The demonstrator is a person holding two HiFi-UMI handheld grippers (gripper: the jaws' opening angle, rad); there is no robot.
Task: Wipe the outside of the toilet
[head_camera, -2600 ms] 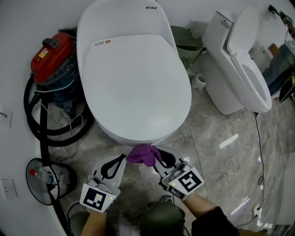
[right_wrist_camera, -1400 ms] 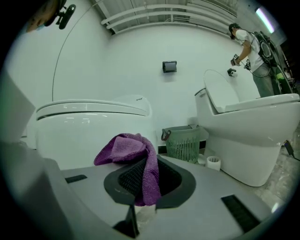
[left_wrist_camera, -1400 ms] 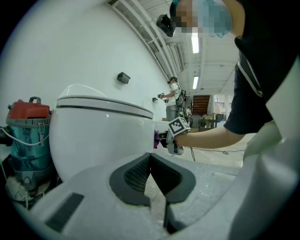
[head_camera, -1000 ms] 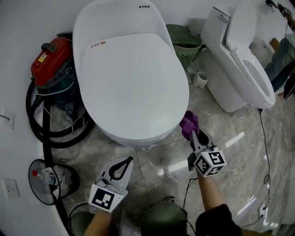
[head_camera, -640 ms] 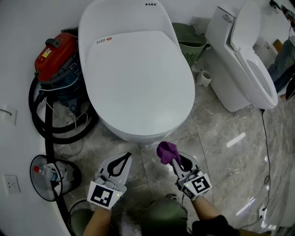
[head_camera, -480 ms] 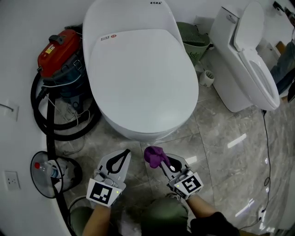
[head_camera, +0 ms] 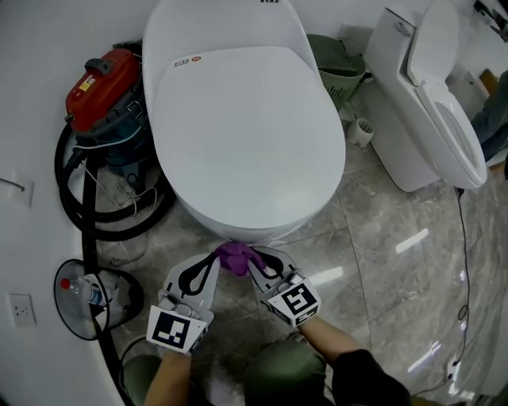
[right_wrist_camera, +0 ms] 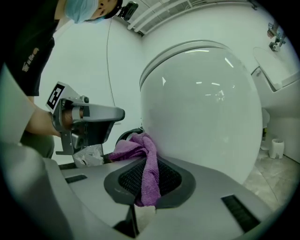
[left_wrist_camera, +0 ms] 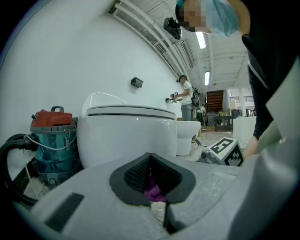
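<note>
Lower centre: left tongs [head_camera: 213, 260] pressed together, tips just beside a nubby purple cloth [head_camera: 235, 255]. Right tongs [head_camera: 252, 258] pinch that cloth, bunched against the rounded front of the smooth white toilet [head_camera: 246, 143]. Glossy veined floor [head_camera: 381, 262]. Left: red vacuum [head_camera: 99, 75].

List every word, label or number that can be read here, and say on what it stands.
Nothing can be read for certain.
Label on the toilet lid: too small.
Print at the toilet's back edge: too small.
Yellow sticker on the red vacuum cleaner: blurred.
Shirt print: blurred.
</note>
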